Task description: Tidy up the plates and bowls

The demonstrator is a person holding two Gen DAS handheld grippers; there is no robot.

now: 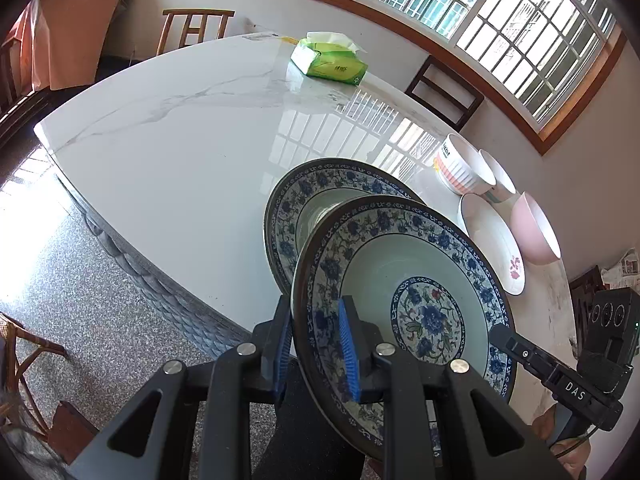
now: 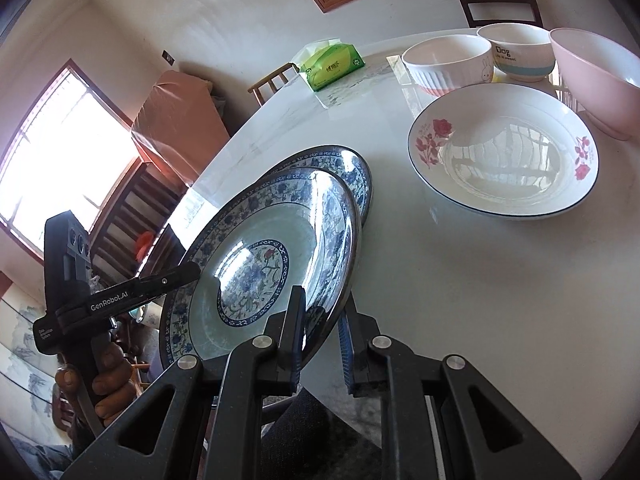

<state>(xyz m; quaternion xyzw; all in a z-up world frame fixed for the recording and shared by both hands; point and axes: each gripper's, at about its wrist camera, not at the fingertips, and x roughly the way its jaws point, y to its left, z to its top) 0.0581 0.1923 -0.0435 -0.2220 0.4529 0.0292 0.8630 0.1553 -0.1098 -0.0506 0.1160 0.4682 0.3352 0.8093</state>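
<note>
Broadly, the white marble-look table [image 1: 168, 152] carries everything and offers open surface at its middle. On it, close to the near edge, lies a blue-patterned plate [image 1: 304, 196]; a second, matching raised plate [image 1: 404, 280] is held tilted just above and in front of it, overlapping it in both views, and whether the two rims touch cannot be told. Beyond these sits a white rose plate [image 2: 504, 152], with a pink bowl [image 2: 600, 80], a ribbed rabbit bowl [image 2: 448, 64] and a striped bowl [image 2: 520, 56] grouped near the far side. A green tissue pack [image 1: 328, 62] lies well apart.

The left hand-held gripper [image 1: 316, 344] is clamped on the near rim of the raised plate, one pad on each face. The right hand-held gripper [image 2: 322, 332] pinches the opposite rim likewise.

Handling, as a judgement: the glazed plate looks stiff, fairly heavy, slippery and brittle, so a hold across the flat patterned rim at two opposite points suits it. Lowering should be slow and level to avoid chipping glaze against glaze.
</note>
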